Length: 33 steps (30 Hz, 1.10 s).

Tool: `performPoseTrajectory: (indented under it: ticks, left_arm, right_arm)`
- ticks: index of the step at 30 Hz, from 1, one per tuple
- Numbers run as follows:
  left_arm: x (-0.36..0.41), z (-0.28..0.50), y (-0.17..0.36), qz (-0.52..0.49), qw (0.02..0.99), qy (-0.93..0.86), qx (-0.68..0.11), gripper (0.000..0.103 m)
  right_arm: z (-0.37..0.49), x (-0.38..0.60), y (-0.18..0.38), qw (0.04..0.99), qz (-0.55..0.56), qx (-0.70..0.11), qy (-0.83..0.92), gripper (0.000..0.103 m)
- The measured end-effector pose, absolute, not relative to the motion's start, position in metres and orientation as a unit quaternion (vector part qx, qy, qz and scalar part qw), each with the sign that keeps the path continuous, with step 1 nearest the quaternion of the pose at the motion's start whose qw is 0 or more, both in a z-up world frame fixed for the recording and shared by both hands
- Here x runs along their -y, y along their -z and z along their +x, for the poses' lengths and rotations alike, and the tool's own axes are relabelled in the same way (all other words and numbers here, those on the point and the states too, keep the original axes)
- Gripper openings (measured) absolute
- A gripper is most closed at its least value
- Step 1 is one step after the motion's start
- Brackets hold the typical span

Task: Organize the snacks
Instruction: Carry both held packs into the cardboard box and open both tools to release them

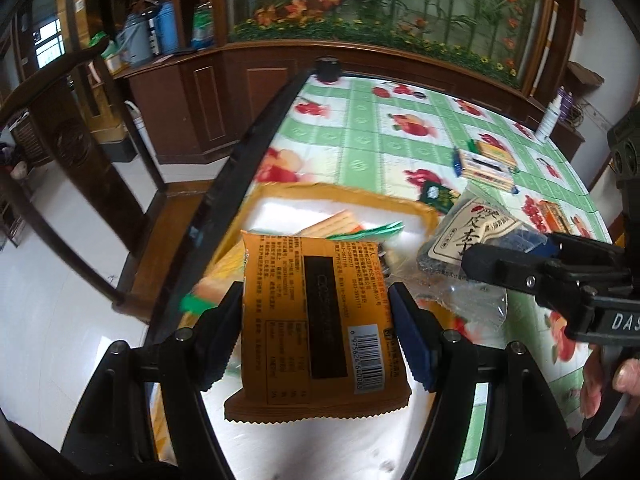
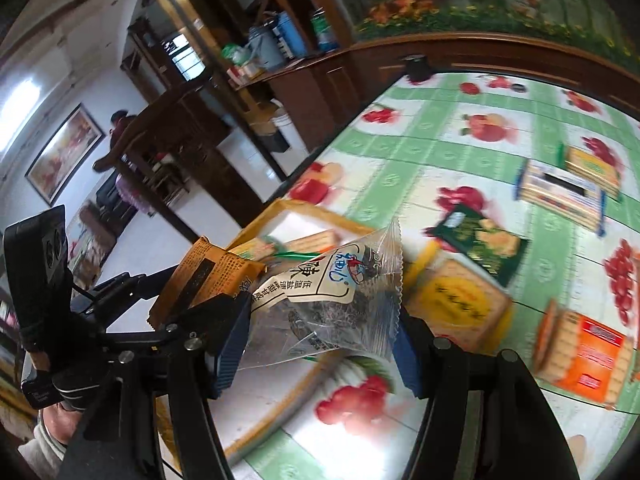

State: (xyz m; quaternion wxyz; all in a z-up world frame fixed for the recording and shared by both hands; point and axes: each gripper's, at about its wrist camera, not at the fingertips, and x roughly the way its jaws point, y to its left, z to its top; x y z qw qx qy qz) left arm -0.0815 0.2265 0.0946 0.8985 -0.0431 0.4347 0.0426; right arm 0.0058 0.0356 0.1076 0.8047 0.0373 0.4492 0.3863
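My left gripper (image 1: 316,328) is shut on an orange snack packet (image 1: 312,320) and holds it above a yellow-rimmed white tray (image 1: 348,196) at the table's left edge. The tray holds a few cracker packets (image 1: 336,222). My right gripper (image 2: 320,328) is shut on a clear bag of dark dried snack (image 2: 340,292) with a white label, held just right of the tray. The left gripper and orange packet (image 2: 208,272) show at left in the right wrist view. The right gripper (image 1: 520,260) and its bag (image 1: 472,224) show at right in the left wrist view.
On the fruit-print tablecloth (image 1: 372,136) lie a dark green packet (image 2: 480,240), striped cracker packs (image 2: 564,192), a yellow cracker pack (image 2: 456,296) and an orange one (image 2: 580,348). A white bottle (image 1: 550,114) stands at the far right. A dark chair (image 1: 60,128) stands left of the table.
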Motion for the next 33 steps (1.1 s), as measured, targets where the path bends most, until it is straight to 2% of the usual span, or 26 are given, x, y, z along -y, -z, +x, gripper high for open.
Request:
performPoseTrajectory:
  ticks: [13, 20, 25, 29, 33]
  left_arm:
    - [-0.259, -0.107, -0.063, -0.064, 0.881, -0.068, -0.464, 0.072]
    - [-0.265, -0.105, -0.049, -0.072, 0.877, -0.073, -0.47, 0.072]
    - [-0.268, -0.105, -0.052, -0.088, 0.877, -0.078, -0.465, 0.079]
    - [-0.263, -0.109, -0.067, -0.077, 0.889, -0.087, -0.443, 0.085]
    - [-0.253, -0.107, -0.077, -0.065, 0.895, -0.087, -0.432, 0.086]
  right_arm:
    - [0.0, -0.106, -0.086, 0.781, -0.013, -0.47, -0.41, 0.064]
    - [-0.003, -0.11, -0.077, 0.771, -0.025, -0.49, -0.406, 0.068]
    - [-0.001, -0.088, -0.093, 0.775, 0.017, -0.482, -0.408, 0.077]
    - [-0.001, -0.072, -0.1, 0.786, 0.025, -0.475, -0.394, 0.078]
    - [0.003, -0.056, -0.101, 0.79, 0.042, -0.475, -0.385, 0.078]
